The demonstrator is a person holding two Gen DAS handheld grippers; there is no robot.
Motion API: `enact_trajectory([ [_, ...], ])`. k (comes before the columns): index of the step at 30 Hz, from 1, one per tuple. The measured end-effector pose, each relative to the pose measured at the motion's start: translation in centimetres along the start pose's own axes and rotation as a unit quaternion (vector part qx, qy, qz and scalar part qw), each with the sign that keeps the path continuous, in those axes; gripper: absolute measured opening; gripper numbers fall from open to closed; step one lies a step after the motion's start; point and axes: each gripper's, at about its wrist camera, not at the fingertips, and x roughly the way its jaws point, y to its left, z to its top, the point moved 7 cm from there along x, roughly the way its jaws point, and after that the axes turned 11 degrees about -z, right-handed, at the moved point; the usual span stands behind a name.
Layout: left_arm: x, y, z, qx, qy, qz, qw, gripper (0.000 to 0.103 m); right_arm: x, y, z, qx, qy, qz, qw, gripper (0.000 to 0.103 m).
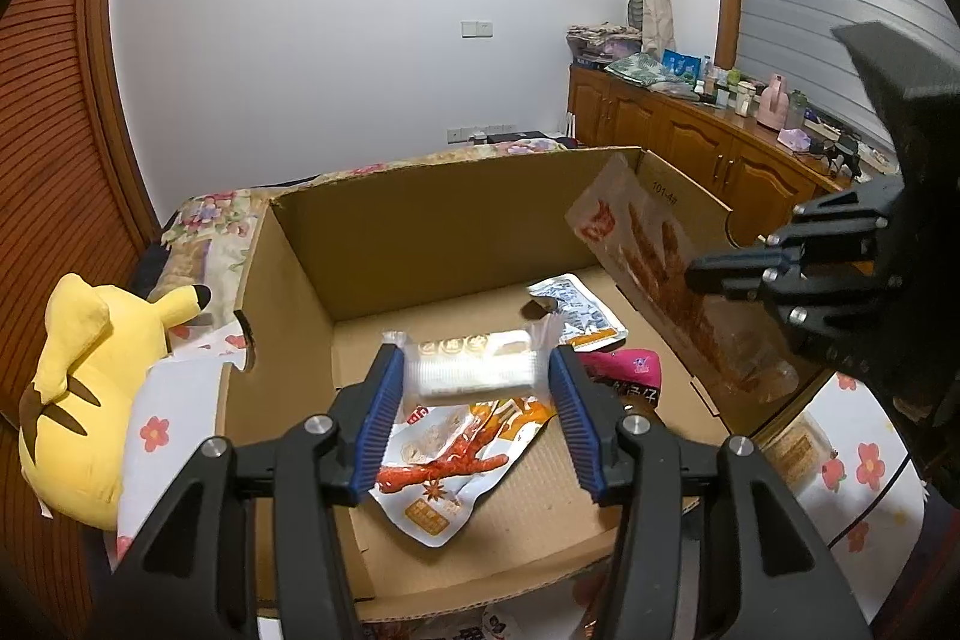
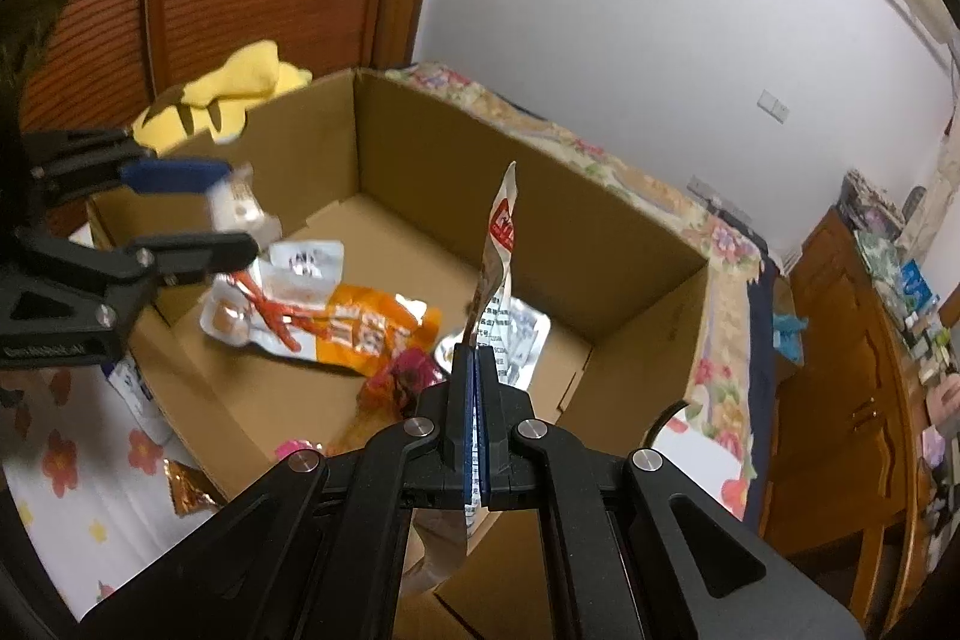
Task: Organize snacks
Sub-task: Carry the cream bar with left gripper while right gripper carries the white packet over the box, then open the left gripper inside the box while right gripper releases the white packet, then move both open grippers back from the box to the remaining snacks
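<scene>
An open cardboard box (image 1: 420, 232) holds several snack packets: a chicken-feet packet (image 1: 444, 466), a silver packet (image 1: 576, 310) and a pink one (image 1: 630, 370). My left gripper (image 1: 474, 388) is shut on a clear-wrapped white cake packet (image 1: 468, 364), held above the box floor; it also shows in the right wrist view (image 2: 240, 208). My right gripper (image 2: 477, 376) is shut on a translucent meat-strip snack bag (image 2: 501, 244), held upright over the box's right side; the bag also shows in the left wrist view (image 1: 660, 268).
A yellow plush toy (image 1: 90, 388) lies left of the box on a flower-print sheet (image 1: 156, 430). More snack packets lie outside the box's near edge (image 2: 186, 484). A wooden cabinet (image 1: 690, 142) with clutter stands at the far right.
</scene>
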Motion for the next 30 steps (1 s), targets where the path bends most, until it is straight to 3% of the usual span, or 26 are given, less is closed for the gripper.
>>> enact_trajectory([
  [8,-0.2,0.2,0.1,-0.002,-0.002,0.001,1.0000,0.054,0.7,0.7,-1.1,0.001,0.019,0.014,1.000,0.000],
  [12,-0.7,0.0,-0.1,-0.003,-0.004,0.001,1.0000,0.054,-0.4,0.3,-0.7,0.034,0.002,0.043,0.998,0.000],
  [22,-3.6,-1.5,-0.9,0.004,-0.019,0.000,0.9998,0.054,-4.5,0.0,-1.3,0.059,-0.025,0.045,0.997,0.000],
  [25,-5.3,-2.2,-1.7,0.009,-0.025,0.002,0.9996,0.054,-6.7,0.1,-2.1,0.065,-0.040,0.035,0.996,0.012],
  [30,-7.8,-3.3,-3.0,0.013,-0.034,0.002,0.9993,0.055,-9.3,0.3,-3.8,0.087,-0.051,0.028,0.994,0.023],
])
